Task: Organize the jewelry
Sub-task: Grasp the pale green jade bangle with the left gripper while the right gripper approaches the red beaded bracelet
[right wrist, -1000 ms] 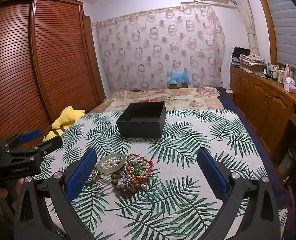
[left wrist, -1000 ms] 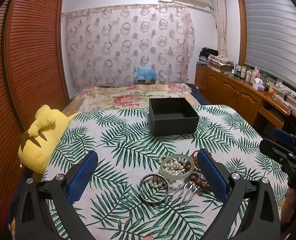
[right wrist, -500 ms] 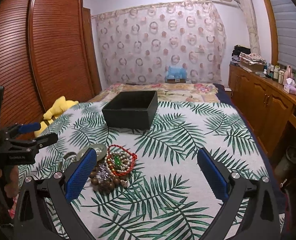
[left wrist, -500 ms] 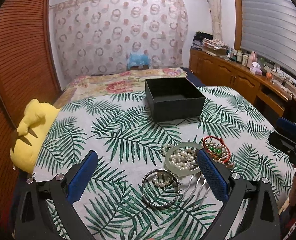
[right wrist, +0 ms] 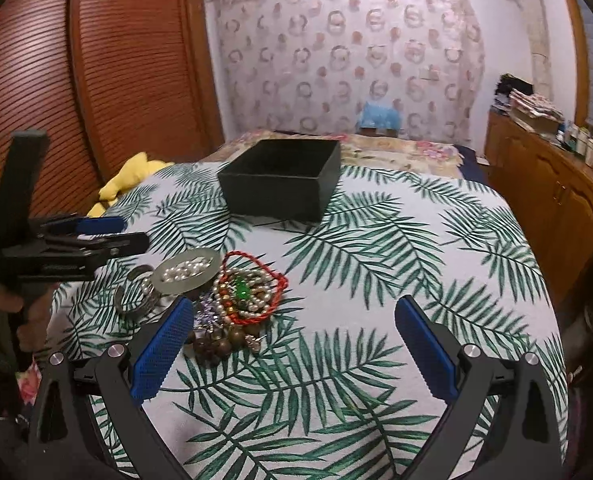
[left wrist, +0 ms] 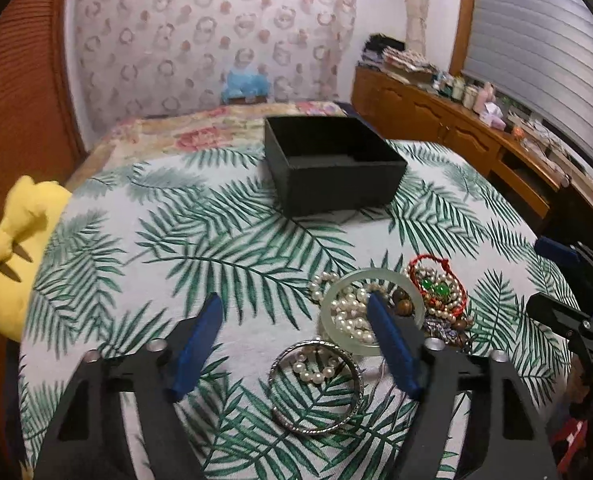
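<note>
Nothing looks sorted yet: both left tongs (left wrist: pixel 296 340) and right tongs (right wrist: pixel 292 344) gape apart, jewelry pile (left wrist: pixel 376 312) just ahead, black box (left wrist: pixel 332 168) beyond, seemingly empty.

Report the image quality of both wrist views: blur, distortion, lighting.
Left wrist view: motion blur softens the black box and leaf-print cloth; fisheye bends the edges. Right wrist view: sharper, jewelry pile fairly crisp, wardrobe curved by the lens, dim warm indoor light, dark corners.

Black box (right wrist: pixel 280 184) on leaf-print cloth (right wrist: pixel 396 248), jewelry pile (right wrist: pixel 232 296) beside left blue fingers (right wrist: pixel 158 354)
</note>
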A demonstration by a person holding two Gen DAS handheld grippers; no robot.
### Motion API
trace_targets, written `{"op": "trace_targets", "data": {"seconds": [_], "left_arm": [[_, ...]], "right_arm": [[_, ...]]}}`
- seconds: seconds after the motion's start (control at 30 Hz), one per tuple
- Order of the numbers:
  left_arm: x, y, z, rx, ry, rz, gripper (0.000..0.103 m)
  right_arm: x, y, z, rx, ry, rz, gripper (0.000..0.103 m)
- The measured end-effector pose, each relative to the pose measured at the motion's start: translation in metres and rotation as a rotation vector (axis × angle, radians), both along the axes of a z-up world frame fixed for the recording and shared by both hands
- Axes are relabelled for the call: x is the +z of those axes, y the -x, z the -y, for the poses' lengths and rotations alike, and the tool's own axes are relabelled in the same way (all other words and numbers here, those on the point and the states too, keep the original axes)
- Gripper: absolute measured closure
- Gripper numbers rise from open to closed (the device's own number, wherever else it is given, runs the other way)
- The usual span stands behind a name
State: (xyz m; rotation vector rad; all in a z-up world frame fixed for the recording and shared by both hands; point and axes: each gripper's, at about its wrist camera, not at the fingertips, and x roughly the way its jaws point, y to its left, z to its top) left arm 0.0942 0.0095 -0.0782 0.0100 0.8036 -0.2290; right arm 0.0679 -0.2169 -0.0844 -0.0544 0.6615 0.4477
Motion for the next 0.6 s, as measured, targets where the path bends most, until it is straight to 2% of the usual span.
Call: {"op": "trace_targets", "data": {"seconds": [0.1,0.17,0.47,0.6], "left_arm": [[-0.005,-0.007,0.005,-0.041,0.013,-0.028,0.047],[-0.008,-0.011,0.007,-0.06,0.032,-0.046,0.058],[-0.026,-0.031,0.013,-0.087,0.078,-0.139,0.082],[-0.028,-0.035,0.012,-0.083,0.092,-0.145,0.084]], "right_arm": [[-0.004,-0.004,-0.002,0.016,0.008,-0.021,0.012],[-0.006,-0.005,-0.002,0.023,0.007,-0.036,0.018],[-0.01,-0.01,-0.004,0.047,0.035,-0.052,0.028],[-0.01,-0.011,-0.004,0.048,0.028,-0.053,0.029]]}}
